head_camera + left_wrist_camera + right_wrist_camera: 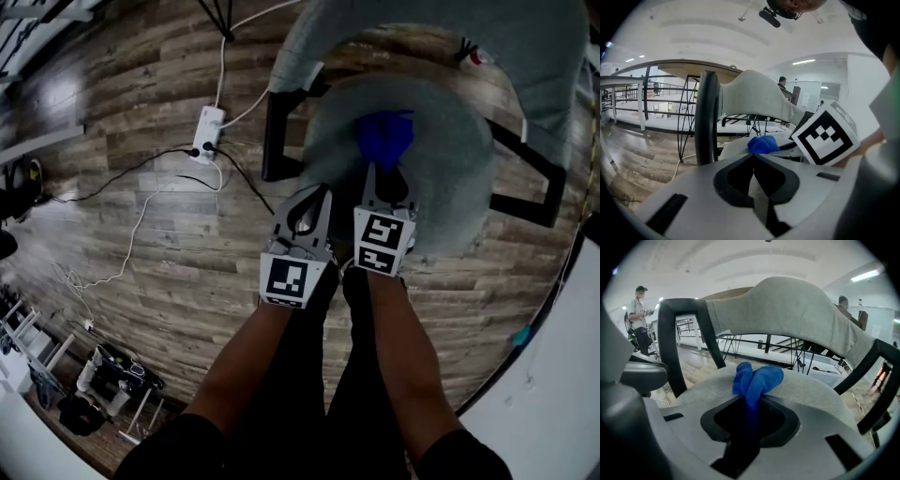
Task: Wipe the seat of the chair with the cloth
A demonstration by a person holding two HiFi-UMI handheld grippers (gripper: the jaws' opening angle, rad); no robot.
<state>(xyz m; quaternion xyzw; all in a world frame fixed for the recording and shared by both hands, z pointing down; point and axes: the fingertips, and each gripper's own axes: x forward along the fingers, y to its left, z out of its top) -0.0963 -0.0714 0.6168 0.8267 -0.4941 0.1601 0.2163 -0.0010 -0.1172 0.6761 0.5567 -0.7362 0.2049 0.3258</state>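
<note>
right hand-held gripper point(382, 183) clamping blue cloth point(384, 141), bunched on chair seat point(450, 197) | left hand-held gripper point(307, 211) idling closed, empty, at seat edge | tip: be pressing cloth flat, overlapping strokes

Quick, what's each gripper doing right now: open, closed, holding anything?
Left gripper: closed, nothing between its jaws.
Right gripper: closed on the blue cloth.

Wood-plank floor point(141, 234) (glossy in places), white power strip point(208, 131) with trailing cables point(141, 216), bright ceiling lights point(806, 61).
</note>
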